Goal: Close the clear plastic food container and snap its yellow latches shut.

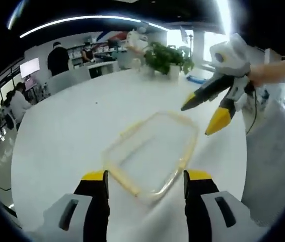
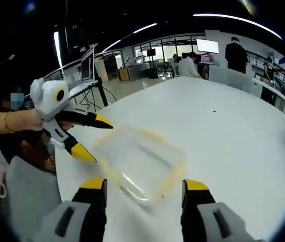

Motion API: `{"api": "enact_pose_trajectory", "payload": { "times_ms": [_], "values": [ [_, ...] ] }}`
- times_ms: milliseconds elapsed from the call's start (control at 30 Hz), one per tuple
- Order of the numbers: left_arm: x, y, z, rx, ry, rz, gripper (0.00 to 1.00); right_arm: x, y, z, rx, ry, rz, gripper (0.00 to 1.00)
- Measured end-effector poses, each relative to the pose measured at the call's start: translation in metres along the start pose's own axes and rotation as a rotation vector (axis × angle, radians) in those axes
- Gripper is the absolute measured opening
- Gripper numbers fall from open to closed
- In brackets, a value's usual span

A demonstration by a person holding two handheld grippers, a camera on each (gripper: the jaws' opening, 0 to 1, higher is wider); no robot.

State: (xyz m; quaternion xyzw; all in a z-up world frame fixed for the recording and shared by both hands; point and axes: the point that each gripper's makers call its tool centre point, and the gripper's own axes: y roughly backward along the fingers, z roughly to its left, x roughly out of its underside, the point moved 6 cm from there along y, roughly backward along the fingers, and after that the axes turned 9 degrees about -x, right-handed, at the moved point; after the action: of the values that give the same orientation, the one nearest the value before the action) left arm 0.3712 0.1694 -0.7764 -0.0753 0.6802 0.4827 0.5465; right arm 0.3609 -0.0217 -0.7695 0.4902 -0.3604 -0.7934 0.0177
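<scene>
A clear plastic food container (image 1: 150, 154) with a yellowish rim sits on the white table (image 1: 82, 136), just beyond my left gripper (image 1: 145, 182), whose jaws stand open on either side of its near corner. My right gripper (image 1: 199, 117) hangs open above the table beyond the container's far right corner. In the right gripper view the same container (image 2: 140, 164) lies ahead of the right gripper (image 2: 145, 190), open with nothing between its jaws. The left gripper (image 2: 90, 138), held by a hand, hovers open at the container's left edge. I cannot make out the latches.
A potted green plant (image 1: 168, 58) stands at the table's far side. Several people (image 1: 58, 58) sit or stand at desks in the background. A laptop on a stand (image 2: 88, 63) is beyond the table's edge (image 2: 64, 171).
</scene>
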Motion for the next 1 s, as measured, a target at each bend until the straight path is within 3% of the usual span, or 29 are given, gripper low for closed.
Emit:
{"api": "enact_pose_trajectory", "payload": {
  "times_ms": [233,433,667,1000],
  "values": [
    [0.006,-0.006,-0.001,-0.013,-0.058,0.038,0.54,0.003,-0.009,-0.006,0.038,0.05,0.026,0.56],
    [0.009,-0.014,0.002,-0.028,-0.068,0.071,0.52,0.002,-0.013,-0.01,0.037,0.058,0.027,0.48],
    [0.005,-0.023,0.013,-0.027,-0.097,0.08,0.46,-0.005,-0.016,-0.025,0.046,0.047,0.013,0.47],
    [-0.013,-0.048,0.038,-0.037,-0.114,0.099,0.44,-0.021,-0.028,-0.054,0.058,0.016,-0.021,0.48]
  ]
}}
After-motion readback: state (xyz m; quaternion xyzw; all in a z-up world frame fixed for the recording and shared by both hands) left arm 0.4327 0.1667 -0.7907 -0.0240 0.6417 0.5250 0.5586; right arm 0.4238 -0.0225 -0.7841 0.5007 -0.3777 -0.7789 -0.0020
